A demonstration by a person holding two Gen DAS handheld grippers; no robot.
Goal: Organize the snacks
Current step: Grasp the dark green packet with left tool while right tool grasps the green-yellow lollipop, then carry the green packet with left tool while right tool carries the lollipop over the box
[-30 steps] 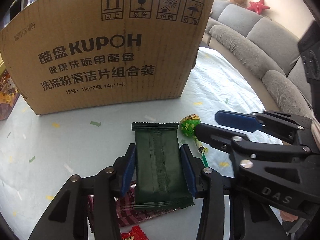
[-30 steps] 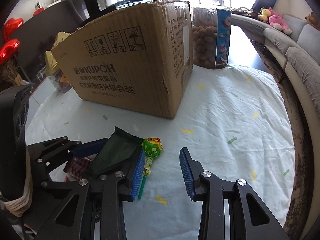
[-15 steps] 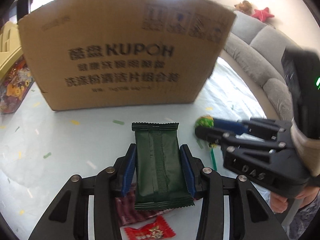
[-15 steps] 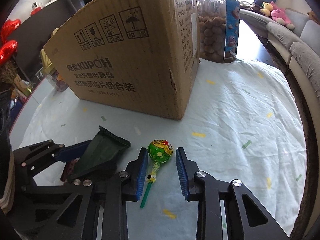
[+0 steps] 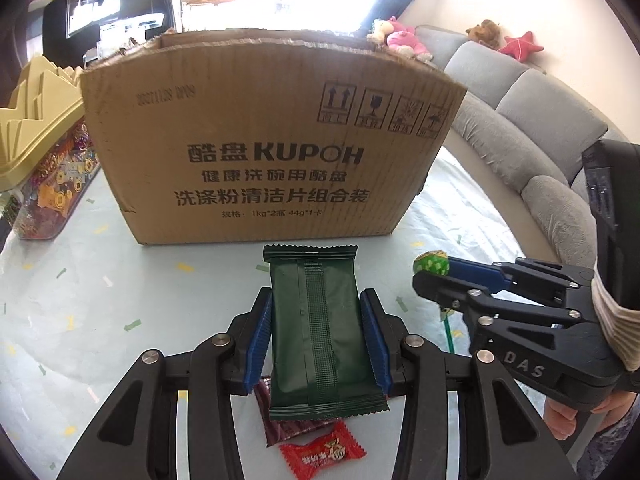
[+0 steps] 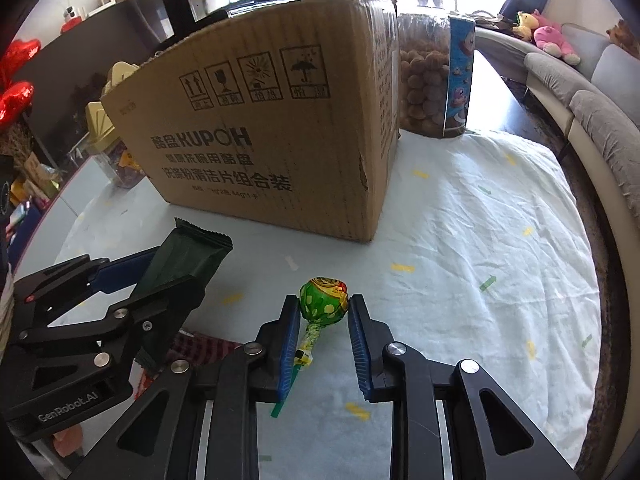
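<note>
Lollipop (image 6: 323, 300) head points toward cardboard box (image 6: 280, 128).

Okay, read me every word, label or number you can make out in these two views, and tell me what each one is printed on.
"酷盘 KUPOH": cardboard box front.
"健康洗碗用酷盘" and "洗涤粉清洁片组合装": box, below the brand.
"规格: 1kg*2瓶 44g*1卡": box, small line.
Four handling pictograms: box, upper right; captions blurred.
Date stamp: box, upper left, upside down, too faint.
"DAS": right claw body.
"GenRobot.AI": left claw body.
Red candy wrapper: characters too small.
</note>
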